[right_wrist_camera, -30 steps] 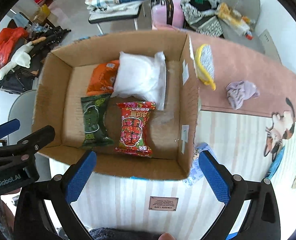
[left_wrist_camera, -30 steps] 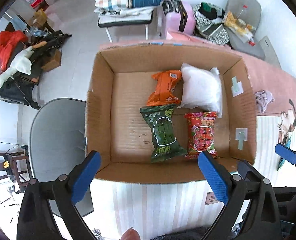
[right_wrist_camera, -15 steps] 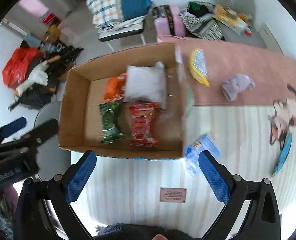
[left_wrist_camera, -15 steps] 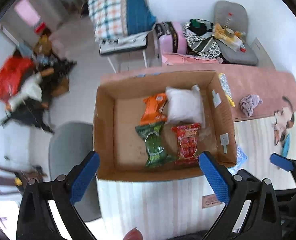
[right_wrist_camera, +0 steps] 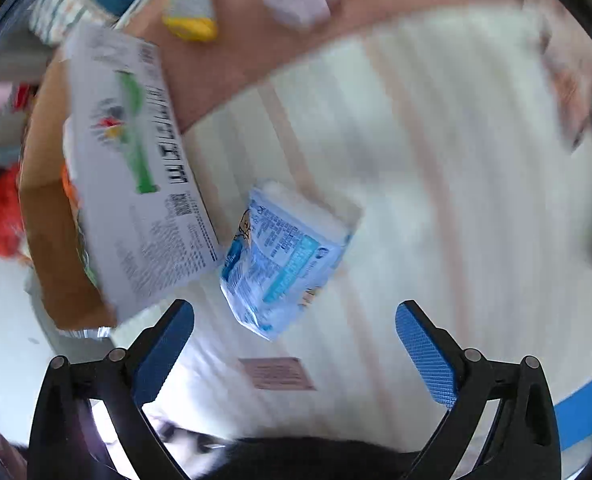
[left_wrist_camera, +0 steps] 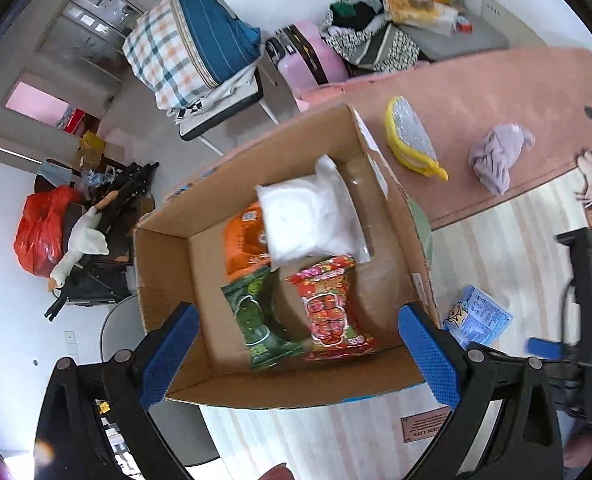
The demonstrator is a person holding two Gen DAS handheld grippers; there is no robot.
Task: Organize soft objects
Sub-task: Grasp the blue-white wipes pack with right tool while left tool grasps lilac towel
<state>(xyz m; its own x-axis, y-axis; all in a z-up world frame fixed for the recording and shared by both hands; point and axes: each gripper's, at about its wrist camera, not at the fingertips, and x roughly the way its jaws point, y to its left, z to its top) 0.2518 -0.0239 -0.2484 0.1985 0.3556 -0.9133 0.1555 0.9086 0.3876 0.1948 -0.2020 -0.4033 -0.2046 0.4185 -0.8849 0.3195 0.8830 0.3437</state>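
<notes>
The right tool point(right_wrist_camera: 295, 354) has dropped away from the box point(right_wrist_camera: 55, 272) and now sits low over the blue pack point(right_wrist_camera: 281, 258). A second ago it looked down into the box. Its jaws have just closed a little but are wide apart, with nothing between them. The left tool point(left_wrist_camera: 296, 360) has slid sideways and hangs above the near edge of the box point(left_wrist_camera: 167, 280). It is wide too, and empty.

The blue pack lies flat on the striped cloth on the counter point(right_wrist_camera: 436, 160), just beside the box corner. In the box are four packs: green point(left_wrist_camera: 261, 320), red point(left_wrist_camera: 332, 312), orange point(left_wrist_camera: 243, 240) and white point(left_wrist_camera: 308, 220). A yellow thing point(left_wrist_camera: 412, 140) and a purple cloth point(left_wrist_camera: 496, 156) lie farther off on the pink part.

What could go wrong: the right view is blurry, so the hand looks fast. A fast grab may push the pack away or pinch only its thin edge, and then it slips out. The left jaw may also bump the box wall, since the pack sits so close to it.

Both tools point steeply down. The right one looks rolled, so the box leans across its view.
</notes>
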